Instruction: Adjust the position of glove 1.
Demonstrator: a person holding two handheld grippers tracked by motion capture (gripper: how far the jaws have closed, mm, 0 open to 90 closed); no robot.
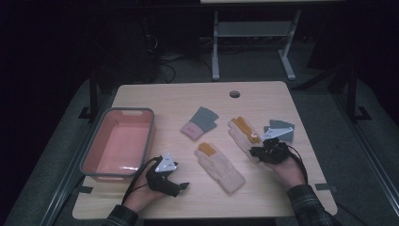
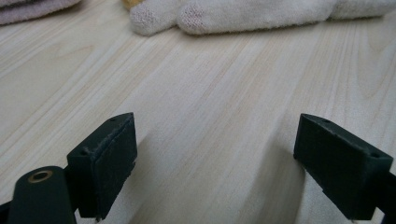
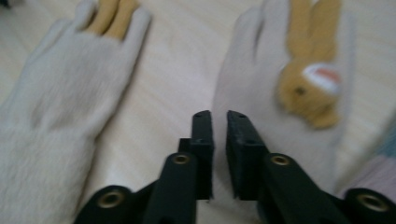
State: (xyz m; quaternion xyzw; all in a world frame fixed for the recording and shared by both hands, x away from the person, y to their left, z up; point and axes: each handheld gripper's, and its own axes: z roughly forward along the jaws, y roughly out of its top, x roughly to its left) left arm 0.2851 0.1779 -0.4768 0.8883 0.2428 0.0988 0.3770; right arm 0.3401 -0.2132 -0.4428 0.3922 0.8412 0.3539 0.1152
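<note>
**Right jaws nearly pressed together at the cuff of a cream glove, left jaws spread over bare table**

Hard to call for sure whether the right gripper [image 3: 219, 116] is actually pinching fabric: right gripper view is blurry, jaws almost together with only a thin slit between, sitting over the cuff end of the rabbit glove [image 3: 280, 93]. Cuff itself hidden under the jaws and hand in the high view. Second cream glove [image 3: 65, 107] just left of those jaws, cut off at the frame edge.

Left gripper [image 2: 215, 158] wide open, nothing between the jaws but table [image 2: 196, 93]; glove fingertips ahead of them, cropped at the top.

Count: two cream gloves, two grey-and-pink gloves [image 1: 199, 123] [image 1: 281, 130] (one partly covered by the right gripper), one pink bin [image 1: 118, 143].
</note>
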